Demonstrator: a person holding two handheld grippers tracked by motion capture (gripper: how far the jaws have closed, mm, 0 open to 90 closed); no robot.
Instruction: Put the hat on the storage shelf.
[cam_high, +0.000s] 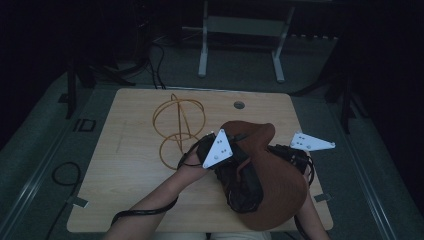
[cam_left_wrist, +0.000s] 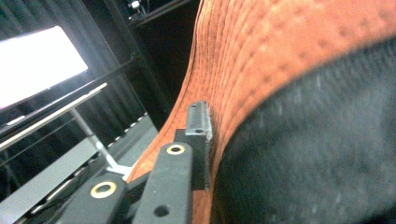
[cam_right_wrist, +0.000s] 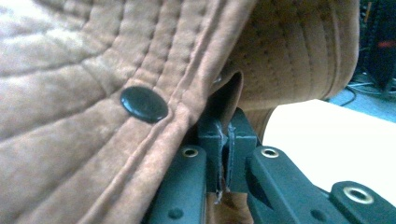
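A brown stitched hat (cam_high: 272, 172) with a black lining (cam_high: 245, 187) is held up over the table's near right part, opening turned toward me. My left gripper (cam_high: 227, 160) sits at its left side. In the left gripper view one jaw presses flat on the orange brim (cam_left_wrist: 289, 51) beside the dark lining (cam_left_wrist: 317, 158); the other jaw is hidden behind the fabric. My right gripper (cam_high: 290, 155) holds the hat's right side. In the right gripper view its jaws (cam_right_wrist: 227, 130) are pinched together on a fold of the brim (cam_right_wrist: 93, 70), near a black button (cam_right_wrist: 144, 104).
A gold wire stand (cam_high: 178, 130) made of rings rests on the wooden table (cam_high: 125, 165), just left of the hat. A round cable hole (cam_high: 239, 105) lies at the table's back. A metal frame (cam_high: 240, 30) stands on the floor behind, and cables (cam_high: 65, 172) lie at the left.
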